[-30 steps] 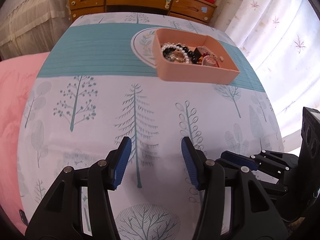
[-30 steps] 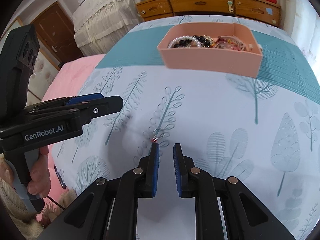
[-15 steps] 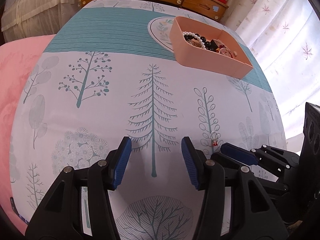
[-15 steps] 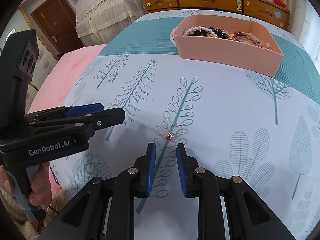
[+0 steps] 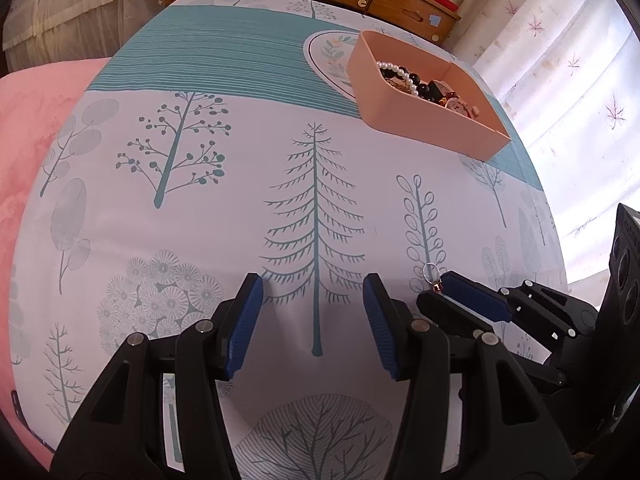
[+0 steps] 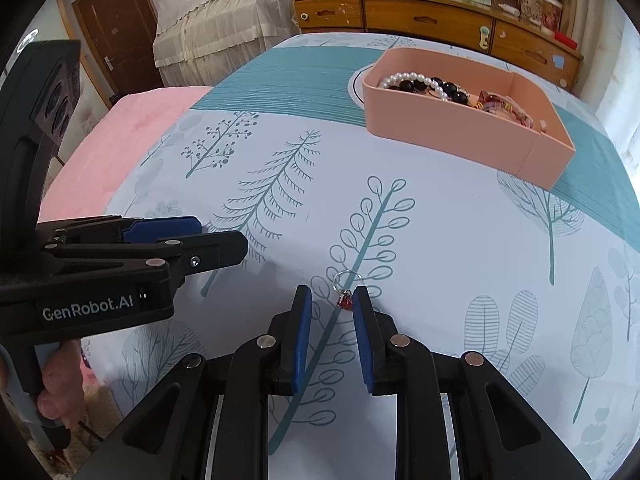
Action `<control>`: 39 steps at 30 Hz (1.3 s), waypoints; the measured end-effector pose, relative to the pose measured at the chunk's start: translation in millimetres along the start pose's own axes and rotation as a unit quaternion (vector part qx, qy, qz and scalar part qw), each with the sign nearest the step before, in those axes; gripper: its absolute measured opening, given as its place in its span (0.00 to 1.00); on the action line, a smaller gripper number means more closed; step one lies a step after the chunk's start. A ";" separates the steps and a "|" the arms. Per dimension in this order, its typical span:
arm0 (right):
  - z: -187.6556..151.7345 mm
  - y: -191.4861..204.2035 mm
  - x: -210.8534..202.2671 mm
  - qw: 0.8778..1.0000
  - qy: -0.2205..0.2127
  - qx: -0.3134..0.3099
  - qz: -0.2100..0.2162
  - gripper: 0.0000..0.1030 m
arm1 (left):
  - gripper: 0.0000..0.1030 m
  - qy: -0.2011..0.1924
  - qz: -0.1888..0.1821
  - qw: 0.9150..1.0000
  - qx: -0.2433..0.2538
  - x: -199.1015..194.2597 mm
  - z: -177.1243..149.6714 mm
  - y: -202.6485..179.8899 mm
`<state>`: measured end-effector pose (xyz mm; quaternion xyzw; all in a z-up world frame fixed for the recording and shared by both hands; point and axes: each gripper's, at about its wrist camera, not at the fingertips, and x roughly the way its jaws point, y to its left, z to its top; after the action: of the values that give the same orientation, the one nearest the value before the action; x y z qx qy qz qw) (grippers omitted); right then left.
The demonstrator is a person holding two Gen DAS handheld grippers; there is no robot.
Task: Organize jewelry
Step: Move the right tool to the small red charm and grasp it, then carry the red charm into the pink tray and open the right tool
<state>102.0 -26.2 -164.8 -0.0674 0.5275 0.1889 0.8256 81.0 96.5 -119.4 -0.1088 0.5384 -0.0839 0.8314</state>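
Note:
A small silver ring with a red charm [image 6: 345, 290] lies on the tree-print tablecloth, just in front of my right gripper [image 6: 330, 300], which is open with the charm near its right fingertip. The ring also shows in the left wrist view [image 5: 432, 276], next to the right gripper's tip. A pink tray [image 6: 460, 136] holding a pearl bracelet [image 6: 412, 80], black beads and other jewelry sits at the far side, also seen in the left wrist view [image 5: 420, 116]. My left gripper [image 5: 312, 296] is open and empty, low over the cloth to the left of the ring.
The table's right edge meets white curtains [image 5: 580, 80]. A wooden dresser [image 6: 420, 16] stands behind the table. A pink blanket [image 6: 120, 140] lies to the left, with a draped bed [image 6: 216, 24] and a door [image 6: 108, 32] beyond.
Both grippers drew back from the tray. The right gripper opened wider, and the ring now sits at its tips. The left gripper stayed open.

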 end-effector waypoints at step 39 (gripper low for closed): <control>34.6 -82.4 -42.0 0.992 -0.097 0.086 -0.001 0.08 | 0.48 -0.012 0.044 0.997 0.068 8.4 61.3 -72.0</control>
<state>147.2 -101.3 -119.4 0.0223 0.4590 0.1479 0.8758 138.7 30.7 -82.9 -0.0291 0.5257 -0.0829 0.8461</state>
